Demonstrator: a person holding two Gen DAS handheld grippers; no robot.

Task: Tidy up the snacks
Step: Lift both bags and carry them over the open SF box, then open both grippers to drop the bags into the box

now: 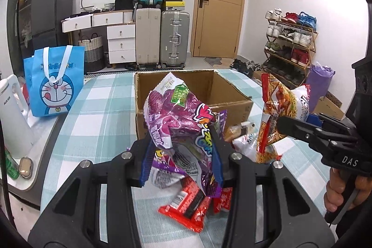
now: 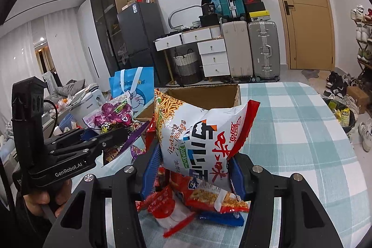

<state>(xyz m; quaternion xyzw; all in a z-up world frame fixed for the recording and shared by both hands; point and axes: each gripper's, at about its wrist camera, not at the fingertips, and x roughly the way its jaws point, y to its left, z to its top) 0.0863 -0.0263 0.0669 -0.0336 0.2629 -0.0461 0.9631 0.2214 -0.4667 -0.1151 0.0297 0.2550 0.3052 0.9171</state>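
My left gripper (image 1: pixel 182 155) is shut on a purple snack bag (image 1: pixel 181 117) and holds it up in front of the open cardboard box (image 1: pixel 234 106). My right gripper (image 2: pixel 194 169) is shut on a white and red noodle-snack bag (image 2: pixel 200 131), also lifted above the table. In the left wrist view the right gripper (image 1: pixel 282 126) shows at the right with that bag (image 1: pixel 281 106). In the right wrist view the left gripper (image 2: pixel 121 131) shows at the left with the purple bag (image 2: pixel 114 115). Red snack packets (image 1: pixel 186 206) lie on the cloth below.
The table has a green checked cloth (image 1: pixel 102 108). A blue Doraemon bag (image 1: pixel 54 85) and a white kettle (image 1: pixel 14 117) stand at the left. Several more packets (image 2: pixel 176 208) lie under the right gripper. Suitcases, drawers and a shoe rack (image 1: pixel 290 43) stand behind.
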